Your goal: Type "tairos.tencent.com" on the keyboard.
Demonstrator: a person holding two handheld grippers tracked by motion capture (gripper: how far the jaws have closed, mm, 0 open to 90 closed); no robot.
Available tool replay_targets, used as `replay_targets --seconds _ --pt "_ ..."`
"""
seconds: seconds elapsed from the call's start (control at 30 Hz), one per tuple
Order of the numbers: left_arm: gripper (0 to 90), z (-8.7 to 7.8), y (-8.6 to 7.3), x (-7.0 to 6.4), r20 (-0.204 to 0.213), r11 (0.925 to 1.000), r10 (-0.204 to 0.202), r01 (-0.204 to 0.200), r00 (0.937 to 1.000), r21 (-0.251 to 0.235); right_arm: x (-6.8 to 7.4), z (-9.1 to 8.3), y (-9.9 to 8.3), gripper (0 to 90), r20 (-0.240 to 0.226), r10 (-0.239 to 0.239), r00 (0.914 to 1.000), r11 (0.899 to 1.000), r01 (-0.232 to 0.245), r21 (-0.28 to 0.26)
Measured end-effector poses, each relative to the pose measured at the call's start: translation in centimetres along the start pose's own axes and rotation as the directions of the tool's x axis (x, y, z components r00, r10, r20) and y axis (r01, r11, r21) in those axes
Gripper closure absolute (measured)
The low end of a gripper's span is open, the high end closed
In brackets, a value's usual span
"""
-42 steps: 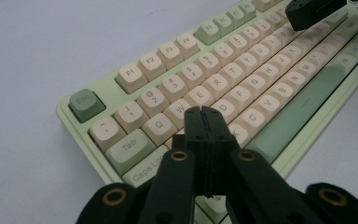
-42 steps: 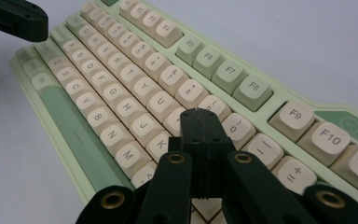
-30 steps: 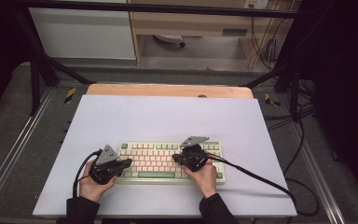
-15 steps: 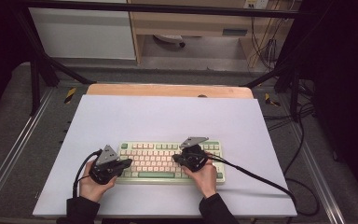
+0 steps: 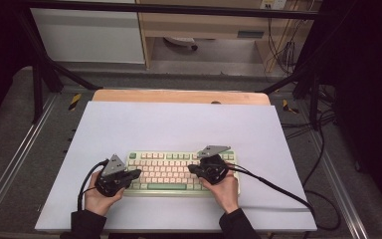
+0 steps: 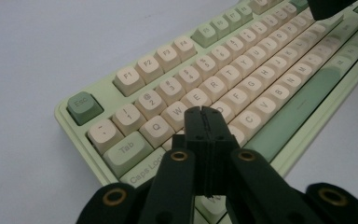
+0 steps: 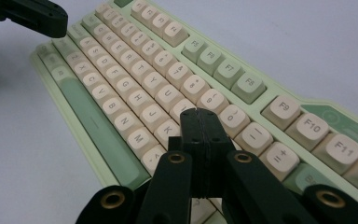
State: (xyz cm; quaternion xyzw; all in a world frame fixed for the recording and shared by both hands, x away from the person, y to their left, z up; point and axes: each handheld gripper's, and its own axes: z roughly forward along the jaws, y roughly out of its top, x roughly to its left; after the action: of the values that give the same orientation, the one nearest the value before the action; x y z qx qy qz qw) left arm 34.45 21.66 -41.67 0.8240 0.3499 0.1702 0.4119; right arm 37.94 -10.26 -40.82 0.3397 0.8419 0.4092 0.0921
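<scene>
A pale green keyboard (image 5: 176, 169) with cream and green keys lies near the front of the white table. My left gripper (image 5: 137, 174) hovers over its left end; in the left gripper view the gripper (image 6: 203, 112) is shut, its jaws pressed together with nothing between them, just above the keyboard (image 6: 261, 70) near the A and S keys. My right gripper (image 5: 191, 169) is over the right half; in the right gripper view it (image 7: 198, 113) is shut and empty too, tips above the keyboard (image 7: 135, 84) near the L key.
The white table (image 5: 179, 124) has a wooden strip (image 5: 179, 96) along its far edge. Cables (image 5: 278, 189) trail from the right gripper across the table's right side. Metal frame rails run along both sides.
</scene>
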Motion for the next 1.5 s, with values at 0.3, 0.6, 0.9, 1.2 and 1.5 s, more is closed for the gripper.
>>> replay_targets --seconds 0.3,0.6,0.9,1.2,1.5 --pt "89.8 0.4 0.3 -0.2 -0.002 1.0 0.007 -0.007 1.0 0.007 -0.9 -1.4 -1.5 90.0 -0.015 0.011 0.9998 1.0 -0.011 -0.012" --pt "89.8 1.1 0.7 -0.3 -0.006 0.9999 0.008 -0.008 0.9999 0.015 -1.1 -2.5 -2.3 90.0 -0.028 0.015 0.9995 1.0 -0.016 -0.024" --pt "89.8 2.0 0.6 -0.1 -0.013 0.9994 0.008 -0.008 0.9999 0.033 -1.1 -2.9 -3.1 90.0 -0.042 0.022 0.9989 0.999 -0.023 -0.03" --pt "89.8 2.4 0.5 -0.1 -0.014 0.9991 0.012 -0.011 0.9998 0.041 -1.0 -2.9 -3.3 90.0 -0.048 0.024 0.9985 0.999 -0.025 -0.025" --pt "89.8 2.7 0.5 -0.2 -0.008 0.9989 0.017 -0.017 0.9998 0.043 -1.0 -2.9 -3.3 90.0 -0.05 0.021 0.9985 0.999 -0.022 -0.026"
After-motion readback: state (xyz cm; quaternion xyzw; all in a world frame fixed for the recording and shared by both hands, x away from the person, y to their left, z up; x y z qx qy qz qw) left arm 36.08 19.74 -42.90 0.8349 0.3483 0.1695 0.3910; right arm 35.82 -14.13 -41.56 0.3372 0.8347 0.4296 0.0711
